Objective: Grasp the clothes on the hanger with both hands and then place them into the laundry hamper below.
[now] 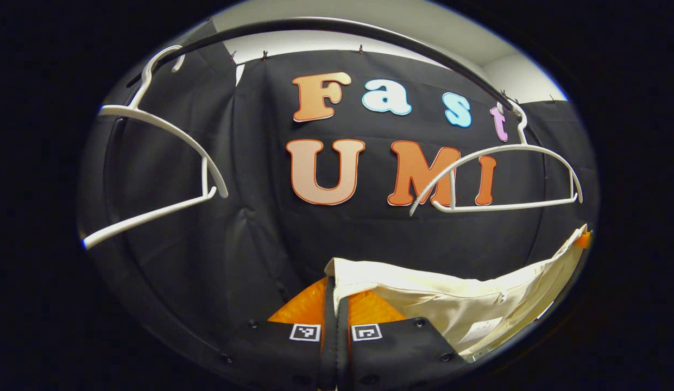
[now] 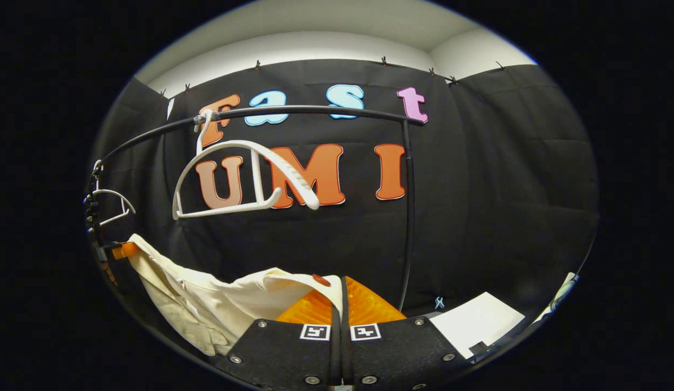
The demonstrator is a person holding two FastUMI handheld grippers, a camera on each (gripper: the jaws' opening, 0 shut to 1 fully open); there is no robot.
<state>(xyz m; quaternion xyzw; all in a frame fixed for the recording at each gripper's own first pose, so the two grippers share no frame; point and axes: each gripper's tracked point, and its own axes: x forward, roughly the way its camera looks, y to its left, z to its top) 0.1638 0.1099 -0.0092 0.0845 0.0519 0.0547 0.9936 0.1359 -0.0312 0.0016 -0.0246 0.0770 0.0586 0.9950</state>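
Both tools pinch the cream shirt (image 1: 456, 304): my left tool (image 1: 335, 320) holds one end, my right tool (image 2: 339, 320) the other, so it hangs stretched between them. It is off the white hangers (image 2: 244, 179) now. I think the hamper comes next.

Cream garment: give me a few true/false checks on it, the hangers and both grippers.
1. The cream garment hangs on a hanger. False: it is off, stretched between the two grippers.
2. The left gripper has its fingers closed on the garment's edge. True.
3. Both white hangers, and, are bare. True.
4. The right gripper is open. False: it is shut on the garment.
5. The hangers hang from a black rail. True.
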